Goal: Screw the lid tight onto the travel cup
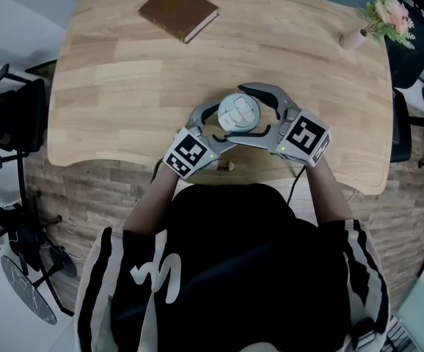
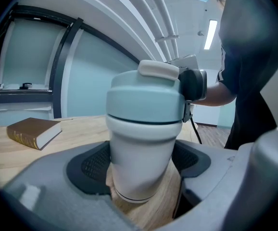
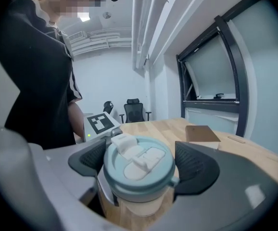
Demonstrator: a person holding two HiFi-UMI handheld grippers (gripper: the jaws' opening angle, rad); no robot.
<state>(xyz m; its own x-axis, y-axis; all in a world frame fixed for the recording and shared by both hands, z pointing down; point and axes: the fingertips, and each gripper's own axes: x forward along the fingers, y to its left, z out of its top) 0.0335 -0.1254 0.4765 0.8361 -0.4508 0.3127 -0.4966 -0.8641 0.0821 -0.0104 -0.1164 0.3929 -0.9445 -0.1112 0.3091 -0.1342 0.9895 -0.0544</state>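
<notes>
It looks like an office. There is a big wooden desk (image 1: 124, 86) with a book (image 1: 178, 11), black office chairs (image 3: 133, 110) and tall windows (image 3: 211, 76).

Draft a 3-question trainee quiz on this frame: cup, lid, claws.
1. True or false: the lid lies on the table, apart from the travel cup.
2. In the head view, what lies near the table's far left corner? A) a brown book B) a phone C) a plate
3. Which claw has the cup's body between its jaws, and which has the lid?

Key
1. False: the lid sits on top of the cup.
2. A.
3. The left claw is closed on the body; the right claw has its jaws either side of the lid.
</notes>
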